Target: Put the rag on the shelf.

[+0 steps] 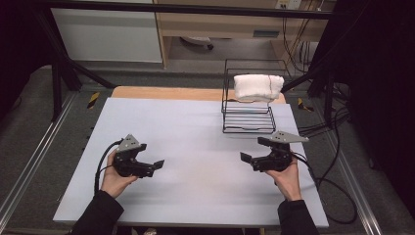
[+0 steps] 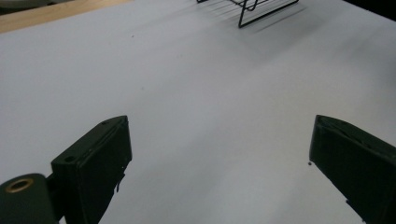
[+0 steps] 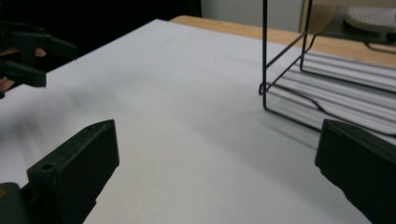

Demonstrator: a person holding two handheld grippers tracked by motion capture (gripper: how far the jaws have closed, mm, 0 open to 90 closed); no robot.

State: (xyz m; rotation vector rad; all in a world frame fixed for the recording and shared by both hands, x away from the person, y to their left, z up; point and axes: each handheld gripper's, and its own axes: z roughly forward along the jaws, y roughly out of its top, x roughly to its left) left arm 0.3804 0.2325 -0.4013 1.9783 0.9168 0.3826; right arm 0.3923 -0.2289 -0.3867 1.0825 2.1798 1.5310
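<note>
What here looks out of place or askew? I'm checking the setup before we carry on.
Nothing stands out. The folded white towel sits on top of the black wire rack, overhanging its right side a little. Both hand-held grippers, left and right, are open over the bare table.

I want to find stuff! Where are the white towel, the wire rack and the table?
towel (image 1: 258,87), high view, middle of the folded cloth.
wire rack (image 1: 247,129), high view, front bottom edge.
table (image 1: 195,147), high view, bare top.

Pale grey table (image 1: 195,196); black wire rack (image 1: 248,122) stands at far right edge.
</note>
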